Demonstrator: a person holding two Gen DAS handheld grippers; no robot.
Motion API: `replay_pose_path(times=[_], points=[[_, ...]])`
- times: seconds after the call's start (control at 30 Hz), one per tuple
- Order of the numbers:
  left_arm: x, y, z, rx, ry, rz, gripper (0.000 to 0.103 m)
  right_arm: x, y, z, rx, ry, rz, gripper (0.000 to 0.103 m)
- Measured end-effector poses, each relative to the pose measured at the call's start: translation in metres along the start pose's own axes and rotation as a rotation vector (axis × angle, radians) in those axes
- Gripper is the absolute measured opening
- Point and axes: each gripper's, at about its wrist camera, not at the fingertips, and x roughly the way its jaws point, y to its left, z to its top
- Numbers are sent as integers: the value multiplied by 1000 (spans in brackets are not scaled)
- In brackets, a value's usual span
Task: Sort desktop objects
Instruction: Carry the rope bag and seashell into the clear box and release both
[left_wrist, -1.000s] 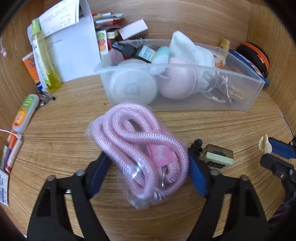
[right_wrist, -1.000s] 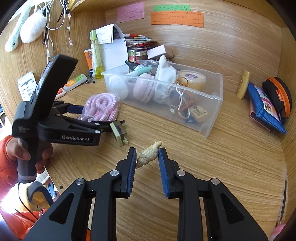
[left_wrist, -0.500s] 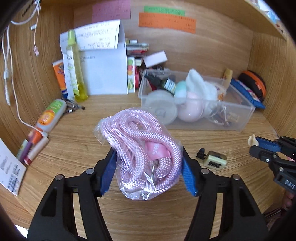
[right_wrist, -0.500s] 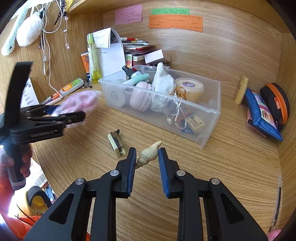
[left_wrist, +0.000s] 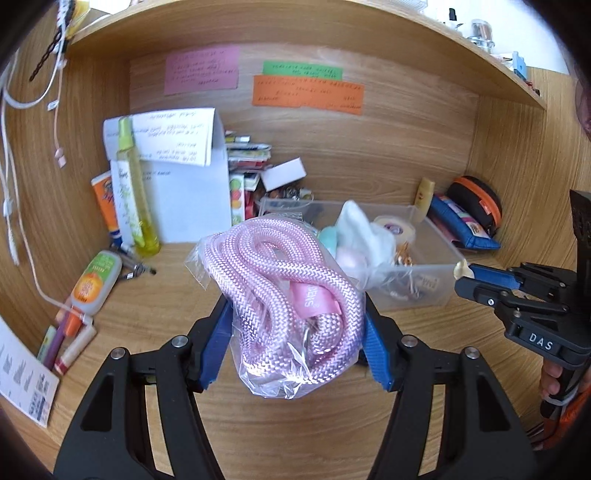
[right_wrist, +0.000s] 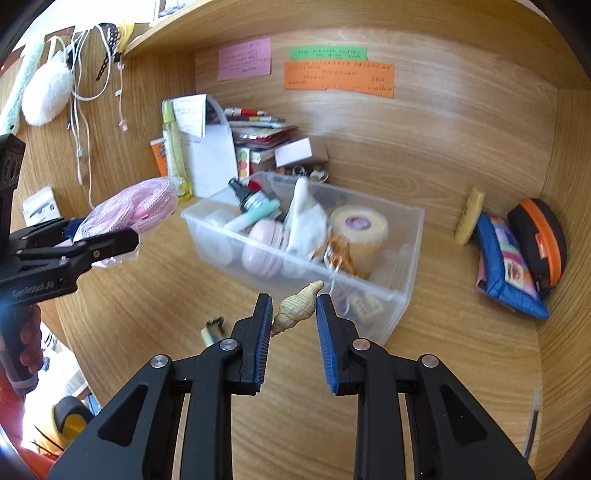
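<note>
A pink coiled rope in a clear plastic bag (left_wrist: 288, 295) hangs above the wooden desk, with my left gripper (left_wrist: 295, 314) shut on it from both sides. The same bag (right_wrist: 140, 206) shows at the left of the right wrist view, held by the left gripper (right_wrist: 92, 236). My right gripper (right_wrist: 293, 306) is shut on a small beige spiral seashell (right_wrist: 295, 306), whose tip pokes out past the pads. In the left wrist view the right gripper (left_wrist: 476, 277) sits at the right with the shell tip (left_wrist: 461, 267) showing. A clear plastic bin (right_wrist: 410, 295) of small items stands just beyond both.
A small beige clip-like object (right_wrist: 212, 328) lies on the desk near the right gripper. A yellow bottle (left_wrist: 133, 199), papers and an orange-labelled tube (left_wrist: 92, 284) crowd the left. A blue pouch (right_wrist: 506, 266) and a black-orange case (right_wrist: 543, 240) lean at the right wall.
The left gripper closed on the rope bag and lifted it off the desk. Both grippers rose, and the right one kept the shell.
</note>
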Motion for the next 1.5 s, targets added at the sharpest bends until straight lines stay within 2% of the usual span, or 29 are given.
replay_pose_path(times=[0.27, 0.43, 0.63, 0.97, 1.27, 1.33, 1.4, 1.5], points=[[14, -12, 25, 30, -18, -35, 64, 7, -14, 22, 8, -33, 2, 22], [30, -17, 40, 31, -5, -82, 64, 19, -21, 30, 8, -25, -2, 22], [53, -26, 55, 49, 3, -103, 64, 35, -36, 35, 30, -3, -10, 22], [105, -31, 55, 52, 85, -84, 64, 62, -55, 35, 78, 31, -3, 22], [137, -34, 49, 68, 140, -53, 65, 64, -56, 32, 75, 12, 2, 23], [136, -34, 48, 70, 139, -47, 66, 65, -54, 32, 66, 17, -4, 27], [134, -34, 49, 71, 133, -45, 68, 66, -52, 31, 60, 20, -9, 37], [127, -34, 51, 73, 113, -40, 73, 63, -49, 31, 42, 8, -28, 39]])
